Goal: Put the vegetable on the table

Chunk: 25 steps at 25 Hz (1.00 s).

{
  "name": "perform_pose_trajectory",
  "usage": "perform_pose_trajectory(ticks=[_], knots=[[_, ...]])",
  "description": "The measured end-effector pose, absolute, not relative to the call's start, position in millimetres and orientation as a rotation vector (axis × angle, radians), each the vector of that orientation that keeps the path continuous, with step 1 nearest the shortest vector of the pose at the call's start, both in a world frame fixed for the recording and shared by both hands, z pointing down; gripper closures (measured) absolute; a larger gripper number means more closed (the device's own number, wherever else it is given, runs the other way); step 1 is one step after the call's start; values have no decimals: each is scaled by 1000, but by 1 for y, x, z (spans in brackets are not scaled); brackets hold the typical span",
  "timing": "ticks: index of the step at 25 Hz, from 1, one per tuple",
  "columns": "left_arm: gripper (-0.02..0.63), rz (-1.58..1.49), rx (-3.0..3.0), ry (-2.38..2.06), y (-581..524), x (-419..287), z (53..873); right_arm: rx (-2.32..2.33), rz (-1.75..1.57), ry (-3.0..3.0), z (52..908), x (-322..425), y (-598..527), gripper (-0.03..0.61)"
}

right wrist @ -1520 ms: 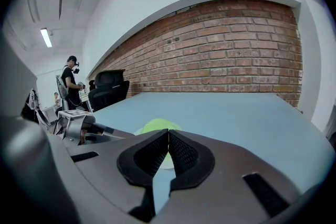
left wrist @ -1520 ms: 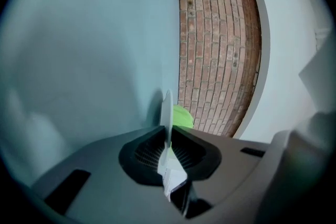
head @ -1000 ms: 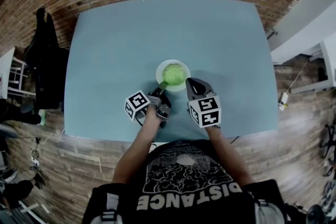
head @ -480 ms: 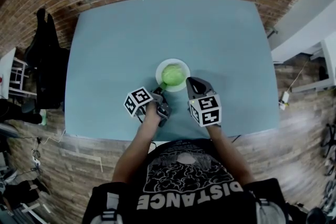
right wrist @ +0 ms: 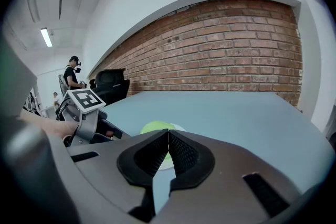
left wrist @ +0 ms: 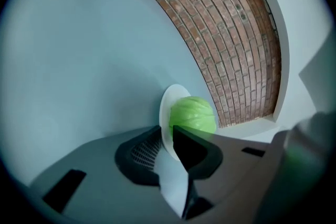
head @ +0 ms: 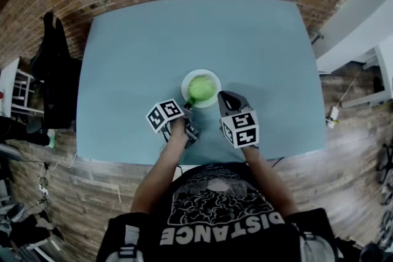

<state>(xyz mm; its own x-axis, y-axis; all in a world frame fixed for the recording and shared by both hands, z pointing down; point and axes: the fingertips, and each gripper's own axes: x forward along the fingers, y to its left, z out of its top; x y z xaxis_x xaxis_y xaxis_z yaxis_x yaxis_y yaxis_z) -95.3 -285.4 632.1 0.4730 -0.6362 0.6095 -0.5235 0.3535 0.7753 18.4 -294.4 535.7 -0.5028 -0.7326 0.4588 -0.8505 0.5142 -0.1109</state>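
While left tongs (left wrist: pixel 169 132) pinch plate (left wrist: pixel 166 106), cabbage (left wrist: pixel 193 114) atop, right tongs (right wrist: pixel 168 135) beside.

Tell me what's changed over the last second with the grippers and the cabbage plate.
The left gripper edged forward toward the plate, its marker cube turning slightly; its jaws clamp the plate's rim. The right gripper, shut and empty, the plate and the cabbage stayed put.

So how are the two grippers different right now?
The left gripper has its jaws closed on the rim of the white plate; the right gripper has its jaws together on nothing. The left gripper is rolled onto its side; the right gripper sits level. Both point toward the green vegetable.
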Motion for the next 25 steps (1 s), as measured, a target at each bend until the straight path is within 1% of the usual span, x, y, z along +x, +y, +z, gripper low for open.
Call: perform_pose_trajectory(ticks=[11,25], knots=[[556,171,1422,-1246,-284,-94,632,1318,467,-2406,535,18,-292,569],[524,487,1568,-1350,-288,-98,629,1339,459,-2401,536,18,-289,569]])
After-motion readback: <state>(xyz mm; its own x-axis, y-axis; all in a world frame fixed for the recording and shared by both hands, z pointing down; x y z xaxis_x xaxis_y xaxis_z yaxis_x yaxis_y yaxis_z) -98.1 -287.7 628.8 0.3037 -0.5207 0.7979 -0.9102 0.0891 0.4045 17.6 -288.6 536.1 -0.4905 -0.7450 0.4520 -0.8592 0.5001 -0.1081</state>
